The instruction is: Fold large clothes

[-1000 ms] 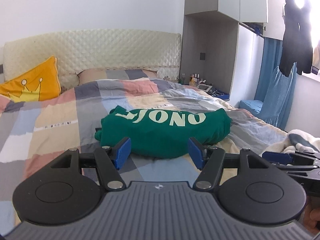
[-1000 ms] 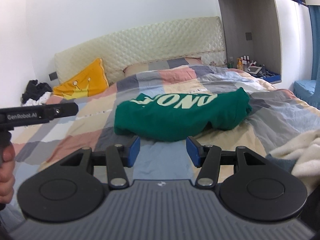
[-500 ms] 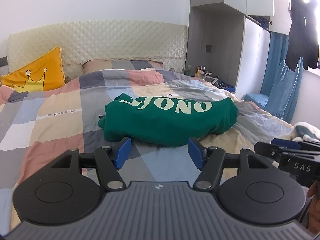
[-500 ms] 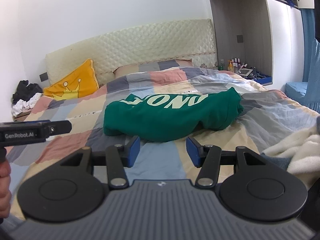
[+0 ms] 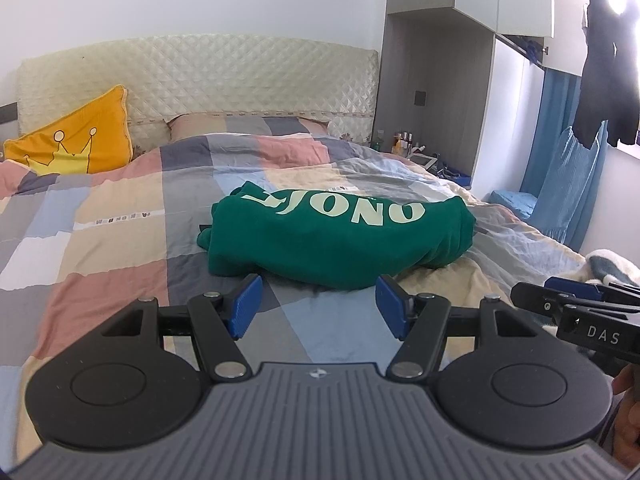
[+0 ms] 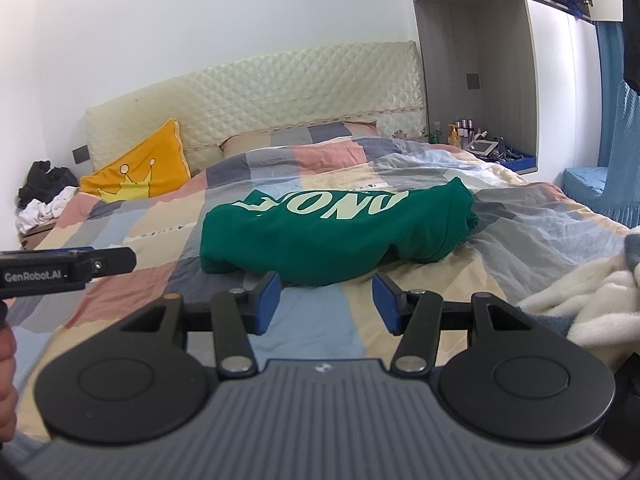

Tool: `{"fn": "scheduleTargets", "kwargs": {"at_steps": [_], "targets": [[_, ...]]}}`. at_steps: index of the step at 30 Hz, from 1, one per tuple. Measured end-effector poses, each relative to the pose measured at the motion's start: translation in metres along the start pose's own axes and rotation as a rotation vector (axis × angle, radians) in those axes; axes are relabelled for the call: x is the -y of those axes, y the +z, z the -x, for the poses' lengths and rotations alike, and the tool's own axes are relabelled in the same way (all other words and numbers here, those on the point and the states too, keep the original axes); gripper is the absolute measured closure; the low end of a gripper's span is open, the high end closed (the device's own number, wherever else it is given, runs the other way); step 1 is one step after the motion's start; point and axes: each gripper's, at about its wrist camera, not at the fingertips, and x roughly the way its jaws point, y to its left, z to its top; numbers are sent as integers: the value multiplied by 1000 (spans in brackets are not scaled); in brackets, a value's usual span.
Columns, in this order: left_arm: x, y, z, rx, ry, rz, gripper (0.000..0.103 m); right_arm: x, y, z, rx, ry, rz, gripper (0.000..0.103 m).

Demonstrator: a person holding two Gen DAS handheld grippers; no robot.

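A green sweatshirt (image 5: 340, 236) with pale lettering lies folded in a bundle on the patchwork duvet (image 5: 120, 240) in the middle of the bed; it also shows in the right wrist view (image 6: 340, 232). My left gripper (image 5: 318, 306) is open and empty, held just short of the sweatshirt's near edge. My right gripper (image 6: 326, 300) is open and empty too, at the same near edge. Each gripper shows at the side of the other's view: the right one (image 5: 580, 308) and the left one (image 6: 68, 266).
A yellow crown cushion (image 5: 76, 152) leans on the quilted headboard (image 5: 200, 84). A white fluffy blanket (image 6: 580, 300) lies at the bed's right edge. A niche with bottles (image 6: 464, 132) and blue curtains (image 5: 560, 200) stand right. Dark clothes hang by the window (image 5: 608, 80).
Both grippers have risen and pulled back slightly from the sweatshirt, so it sits farther ahead. Both stay open. The sweatshirt has not moved.
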Motion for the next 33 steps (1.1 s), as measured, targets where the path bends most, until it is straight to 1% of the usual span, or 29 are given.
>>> {"fn": "scheduleTargets", "kwargs": {"at_steps": [3, 4, 5, 8, 10, 13, 15, 16, 18, 20, 23, 26, 30, 33], "targets": [[0, 0, 0, -2, 3, 0, 34, 0, 0, 0, 2, -4, 1, 48], [1, -1, 1, -5, 6, 0, 31, -1, 0, 0, 3, -6, 2, 48], [0, -1, 1, -6, 8, 2, 23, -1, 0, 0, 4, -9, 3, 48], [-1, 0, 2, -7, 3, 9, 11, -2, 0, 0, 7, -26, 10, 48], [-1, 1, 3, -9, 9, 7, 6, -1, 2, 2, 15, -26, 3, 48], [-3, 2, 5, -8, 19, 10, 3, 2, 5, 4, 25, -39, -17, 36], [-4, 4, 8, -6, 19, 13, 3, 4, 6, 6, 35, -39, -27, 16], [-4, 5, 10, -4, 20, 12, 3, 4, 7, 7, 37, -37, -30, 15], [-3, 7, 15, 8, 27, 9, 2, 1, 8, 8, 27, -49, -13, 0], [-2, 10, 20, 17, 34, 10, 2, -1, 8, 12, 39, -59, -3, 0], [-3, 13, 27, 20, 35, 15, 2, 0, 10, 17, 38, -44, -26, 0], [-2, 14, 33, 27, 37, 16, 2, 0, 11, 23, 46, -52, -27, 0], [0, 15, 41, 38, 31, 12, 2, 0, 12, 29, 39, -44, -46, 0], [2, 16, 47, 44, 29, 10, 2, -2, 11, 32, 41, -43, -36, 0]]}}
